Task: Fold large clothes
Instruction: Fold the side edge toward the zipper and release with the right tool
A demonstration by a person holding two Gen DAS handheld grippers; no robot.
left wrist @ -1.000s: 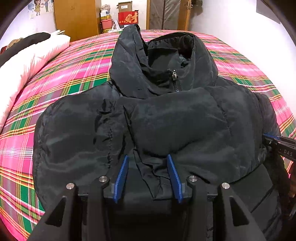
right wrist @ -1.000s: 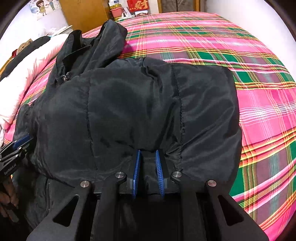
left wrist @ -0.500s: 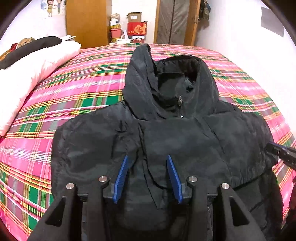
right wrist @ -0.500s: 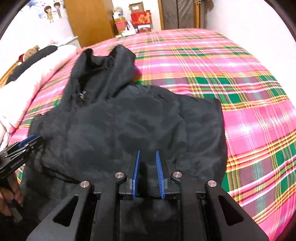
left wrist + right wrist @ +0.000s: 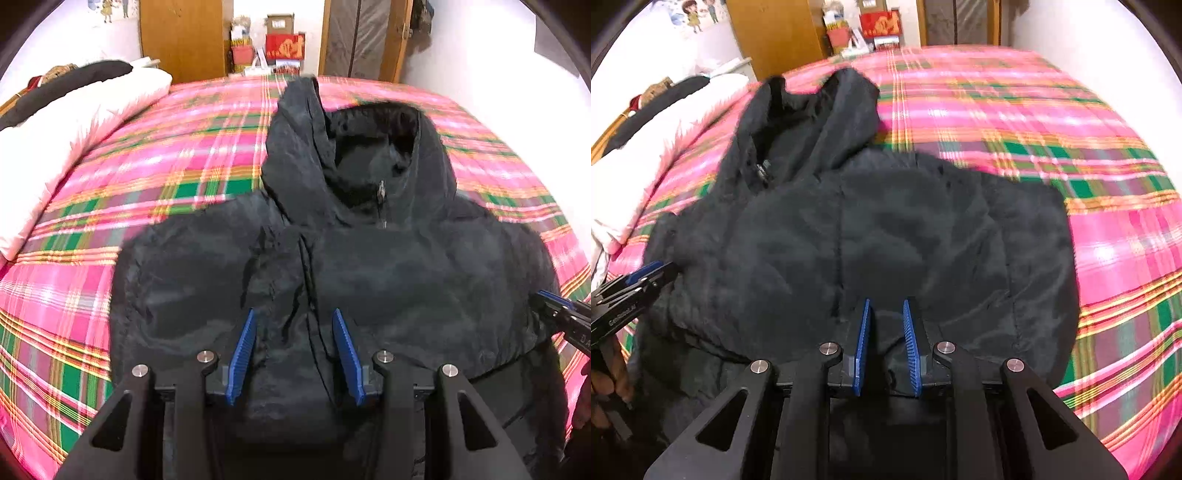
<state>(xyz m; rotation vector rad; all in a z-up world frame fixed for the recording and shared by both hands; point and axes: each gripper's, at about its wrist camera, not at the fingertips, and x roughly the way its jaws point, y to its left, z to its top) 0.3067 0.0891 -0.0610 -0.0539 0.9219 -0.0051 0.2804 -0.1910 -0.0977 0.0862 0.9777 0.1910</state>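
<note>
Left wrist view: the left gripper (image 5: 295, 354) hangs over the near hem of the black hooded puffer jacket (image 5: 369, 266), its jaws standing apart with jacket fabric bunched between the blue pads (image 5: 242, 354); whether they pinch it I cannot tell. At the right edge the right gripper (image 5: 565, 321) shows. In the right wrist view its jaws are nearly closed, and a fold of the jacket's hem appears caught between them. The jacket lies spread on the pink plaid bed (image 5: 110, 206), sleeves folded across its front, hood (image 5: 351, 147) toward the far edge. A white pillow (image 5: 74, 129) lies along the bed's left edge. Beyond stand a wooden wardrobe (image 5: 181, 37) and red boxes (image 5: 284, 46).
</note>
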